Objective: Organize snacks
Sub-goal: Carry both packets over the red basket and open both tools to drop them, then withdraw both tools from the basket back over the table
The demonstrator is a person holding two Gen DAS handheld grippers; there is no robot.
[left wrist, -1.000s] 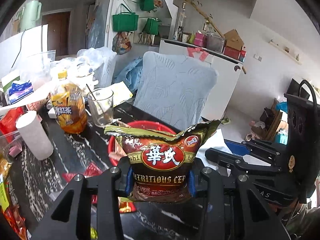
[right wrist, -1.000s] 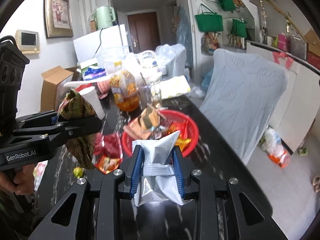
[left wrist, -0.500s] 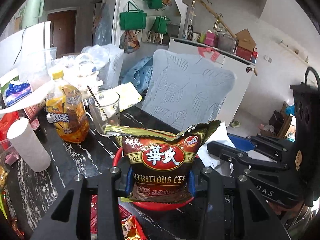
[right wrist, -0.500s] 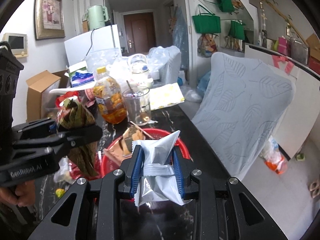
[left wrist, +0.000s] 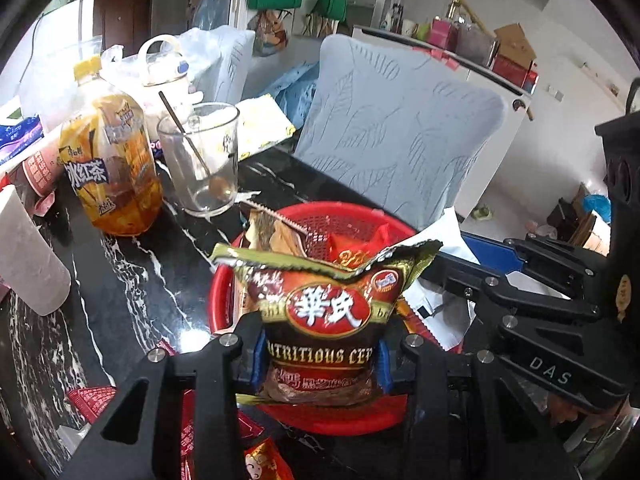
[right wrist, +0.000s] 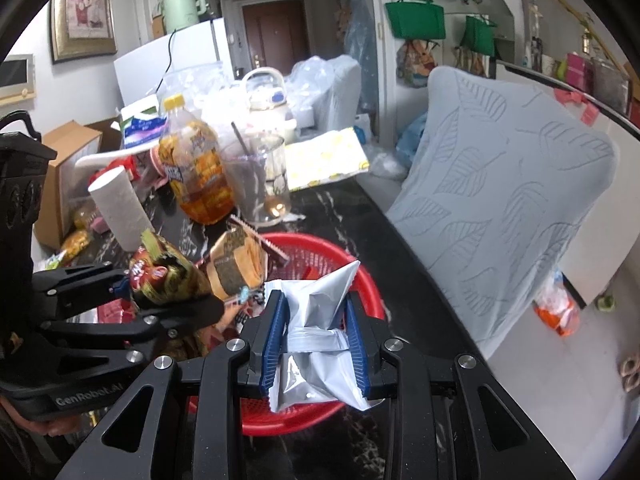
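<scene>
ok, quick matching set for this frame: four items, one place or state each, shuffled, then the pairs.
Items:
1. cereal bag
2. silver pouch
3. red basket
4. glass

Places/states:
A. on the table beside the tea bottle, a stirrer in it
B. clamped in the right claw
C. clamped in the left claw
D. on the table, already holding snack packs

Pairs: 1-C, 2-B, 3-D, 4-A
</scene>
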